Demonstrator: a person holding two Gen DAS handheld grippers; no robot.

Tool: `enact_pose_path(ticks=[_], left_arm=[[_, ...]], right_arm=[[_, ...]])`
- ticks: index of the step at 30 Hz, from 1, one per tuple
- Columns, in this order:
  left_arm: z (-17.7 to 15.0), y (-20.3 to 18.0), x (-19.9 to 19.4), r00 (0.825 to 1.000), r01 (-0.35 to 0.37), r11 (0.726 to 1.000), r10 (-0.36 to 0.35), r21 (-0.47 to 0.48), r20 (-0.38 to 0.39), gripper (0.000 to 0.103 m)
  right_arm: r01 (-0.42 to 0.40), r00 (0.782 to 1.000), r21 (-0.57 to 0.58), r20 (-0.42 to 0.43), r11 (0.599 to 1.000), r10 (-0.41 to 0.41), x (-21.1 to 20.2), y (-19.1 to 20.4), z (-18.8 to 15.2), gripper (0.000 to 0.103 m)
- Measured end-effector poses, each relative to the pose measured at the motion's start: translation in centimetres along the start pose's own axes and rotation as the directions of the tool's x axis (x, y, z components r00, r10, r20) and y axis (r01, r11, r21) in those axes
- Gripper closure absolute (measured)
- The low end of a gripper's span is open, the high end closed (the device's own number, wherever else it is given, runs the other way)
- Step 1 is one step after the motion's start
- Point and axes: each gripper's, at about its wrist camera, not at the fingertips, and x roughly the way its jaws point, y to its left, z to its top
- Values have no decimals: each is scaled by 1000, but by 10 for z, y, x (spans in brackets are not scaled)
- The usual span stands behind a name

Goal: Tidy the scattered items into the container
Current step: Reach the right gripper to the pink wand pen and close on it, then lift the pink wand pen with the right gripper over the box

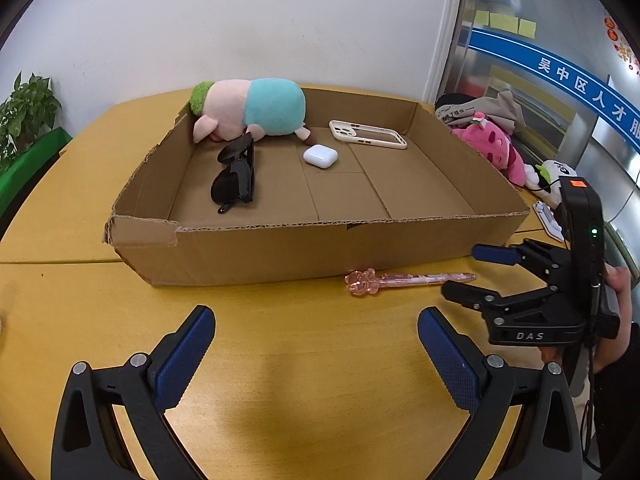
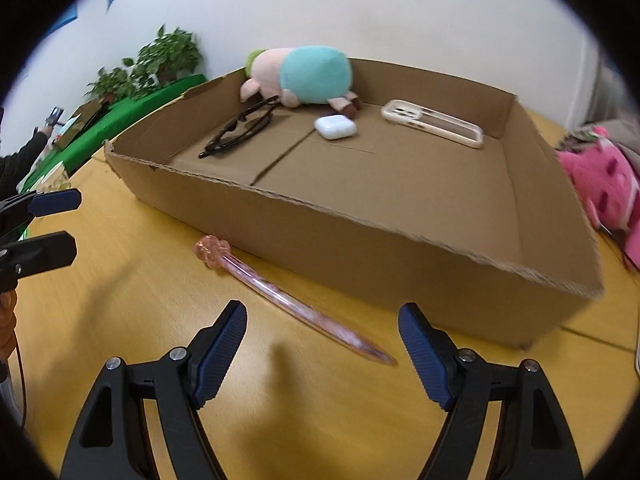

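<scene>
A shallow cardboard box (image 1: 280, 252) (image 2: 400, 264) sits on the yellow table. It holds a plush pig (image 1: 256, 108) (image 2: 304, 74), black sunglasses (image 1: 236, 176) (image 2: 240, 128), a white earbud case (image 1: 320, 156) (image 2: 335, 126) and a phone case (image 1: 367, 134) (image 2: 432, 122). A pink transparent pen (image 1: 408, 281) (image 2: 288, 300) lies on the table against the box's front wall. My left gripper (image 1: 316, 344) (image 2: 56, 220) is open and empty, in front of the box. My right gripper (image 2: 322, 344) (image 1: 460, 276) is open, its jaws either side of the pen's tip end.
A pink plush toy (image 1: 500, 148) (image 2: 600, 188), other soft toys and clothing lie to the right of the box. Potted plants (image 2: 160, 60) (image 1: 28, 108) on a green stand are at the far left. A white wall is behind the table.
</scene>
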Motion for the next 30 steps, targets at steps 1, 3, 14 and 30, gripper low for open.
enact_pose_path(ticks=[1, 3, 14, 30], left_arm=[[-1, 0, 0, 1000, 2, 1000, -2, -1, -2, 0], [-2, 0, 1, 1000, 7, 1000, -7, 0, -6, 0], [-4, 0, 26, 989, 102, 991, -111, -86, -97, 0], [-2, -23, 77, 946, 178, 962, -225, -208, -232, 36]], right_arm=[[-8, 1000, -7, -19, 1000, 8, 4, 2, 0, 26], [-27, 998, -21, -52, 999, 26, 10, 7, -4, 31], [-111, 987, -67, -127, 992, 102, -14, 54, -28, 48], [-140, 980, 27, -142, 990, 142, -24, 103, -46, 92]])
